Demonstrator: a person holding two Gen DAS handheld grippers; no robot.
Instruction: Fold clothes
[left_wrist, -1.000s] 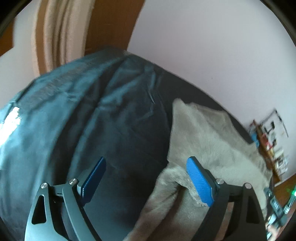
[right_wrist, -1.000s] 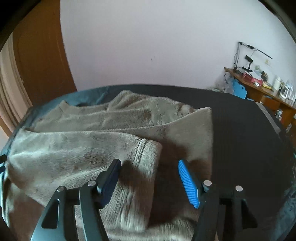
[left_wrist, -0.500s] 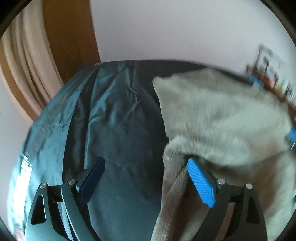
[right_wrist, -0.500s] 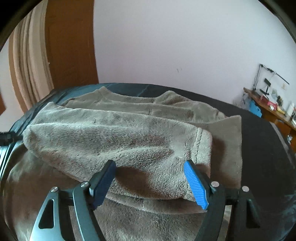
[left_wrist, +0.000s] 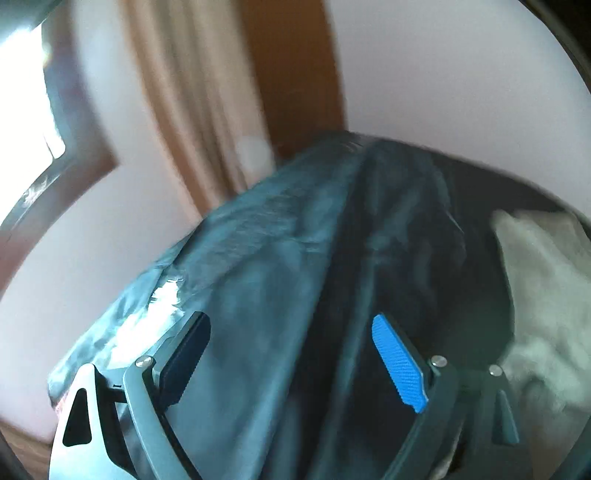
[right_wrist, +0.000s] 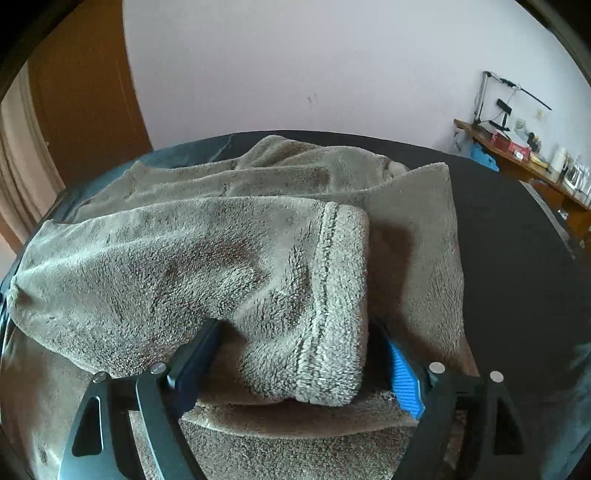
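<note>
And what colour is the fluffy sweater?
Greyish beige, the fluffy sweater; the right wrist view shows it best.

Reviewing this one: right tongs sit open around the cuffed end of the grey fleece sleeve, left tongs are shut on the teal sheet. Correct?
Not quite. The left tongs are open, empty over the teal sheet, as the left wrist view shows. The right tongs do sit open around the cuffed end of the grey fleece sleeve.

Bare dark teal bedsheet (left_wrist: 280, 295) lies open ahead of spread left gripper (left_wrist: 291, 362). Folded grey fleece sleeve cuff (right_wrist: 332, 295) fills gap of wide-set right gripper (right_wrist: 295, 365); black cover (right_wrist: 517, 258) rightward clear.
</note>
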